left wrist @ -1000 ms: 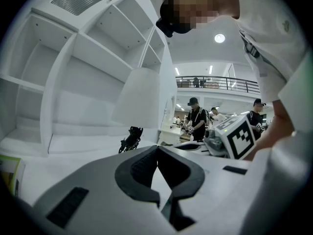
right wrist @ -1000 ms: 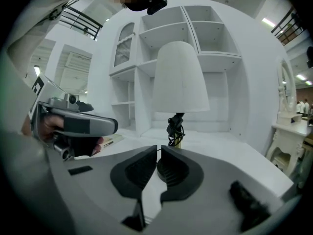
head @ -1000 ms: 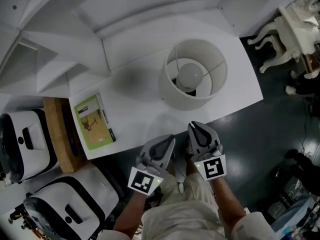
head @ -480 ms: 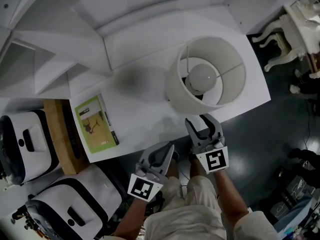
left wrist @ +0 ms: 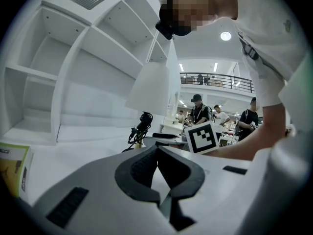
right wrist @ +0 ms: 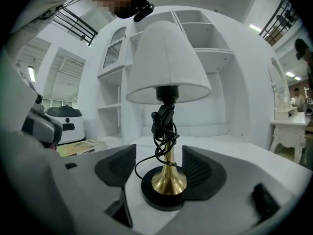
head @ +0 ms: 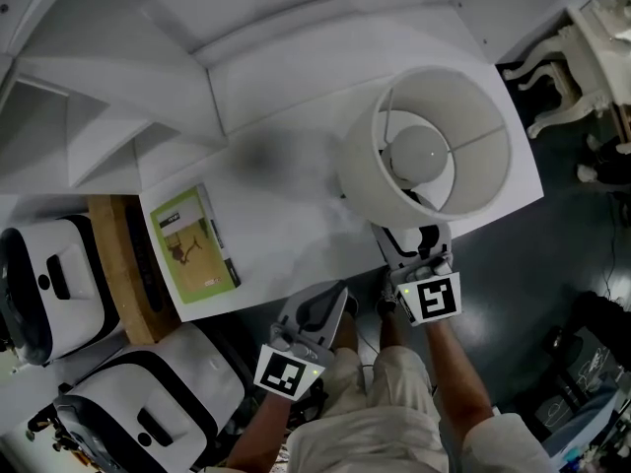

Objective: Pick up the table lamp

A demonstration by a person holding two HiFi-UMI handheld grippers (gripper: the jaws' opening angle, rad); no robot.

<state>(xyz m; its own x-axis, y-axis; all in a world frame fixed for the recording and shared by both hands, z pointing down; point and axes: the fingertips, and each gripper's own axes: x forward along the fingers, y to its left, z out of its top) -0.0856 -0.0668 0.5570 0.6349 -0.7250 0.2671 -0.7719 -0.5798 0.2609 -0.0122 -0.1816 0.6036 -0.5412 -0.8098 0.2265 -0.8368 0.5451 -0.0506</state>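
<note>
Right gripper view: right gripper (right wrist: 160,173) jaws, just opened wide, straddle table lamp (right wrist: 166,67) stem without pressing it; left gripper (left wrist: 156,153) closed, empty.

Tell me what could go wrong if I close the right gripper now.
The right gripper has just been opening its jaws, which flank the brass stem without touching. The cord coiled round it could get pinched, giving a slippery grip. The big shade sits high; a low grip may let the table lamp tip near the table edge.

The table lamp (right wrist: 165,89) has a glossy brass-like stem (right wrist: 168,173) and matt shade (right wrist: 166,58).
</note>
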